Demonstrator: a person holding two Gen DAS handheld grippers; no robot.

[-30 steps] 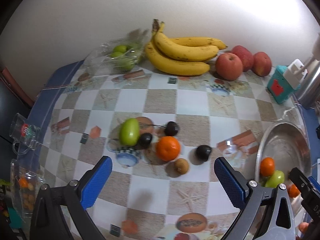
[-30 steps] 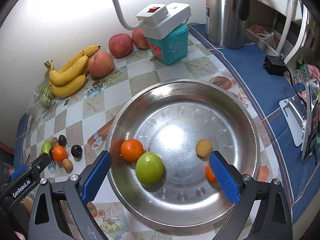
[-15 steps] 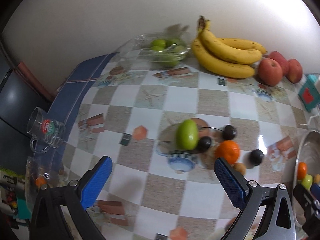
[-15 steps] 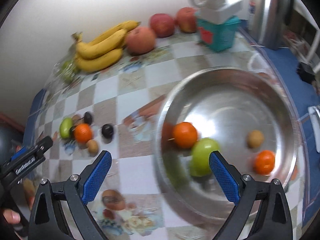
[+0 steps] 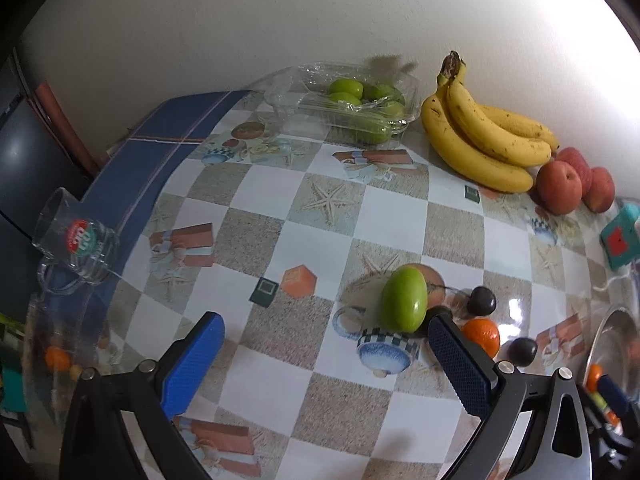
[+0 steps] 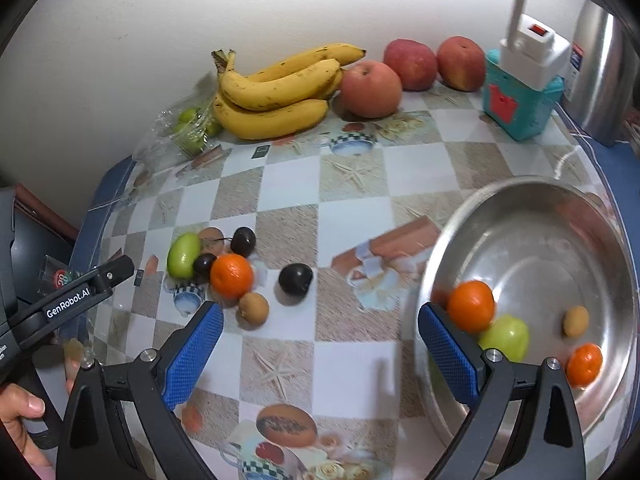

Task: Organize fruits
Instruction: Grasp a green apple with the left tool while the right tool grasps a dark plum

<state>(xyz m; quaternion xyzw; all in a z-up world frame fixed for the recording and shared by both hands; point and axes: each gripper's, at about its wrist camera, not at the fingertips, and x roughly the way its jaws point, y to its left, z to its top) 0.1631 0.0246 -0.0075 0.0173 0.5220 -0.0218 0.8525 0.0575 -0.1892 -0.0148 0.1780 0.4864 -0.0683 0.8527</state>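
Both tools hung above the table with their blue pads spread wide and nothing between them: the left gripper (image 5: 324, 356) and the right gripper (image 6: 318, 338). The loose fruit sat in a cluster on the checked tablecloth (image 6: 352, 364): a green fruit (image 6: 183, 255) touching a dark plum (image 6: 204, 265) beside a tangerine (image 6: 231, 275). The steel bowl (image 6: 516, 200), to the right, held another tangerine (image 6: 470, 305) and a green apple (image 6: 507, 337).

— Where are the loose fruits?
— On the desk (image 6: 352, 200): a green fruit (image 6: 183, 255), an orange (image 6: 231, 275), three dark plums (image 6: 295, 278) and a small brown fruit (image 6: 252, 308), clustered.
— And the steel bowl (image 6: 532, 200)?
— It holds two oranges (image 6: 470, 306), a green fruit (image 6: 505, 338) and a brown one.
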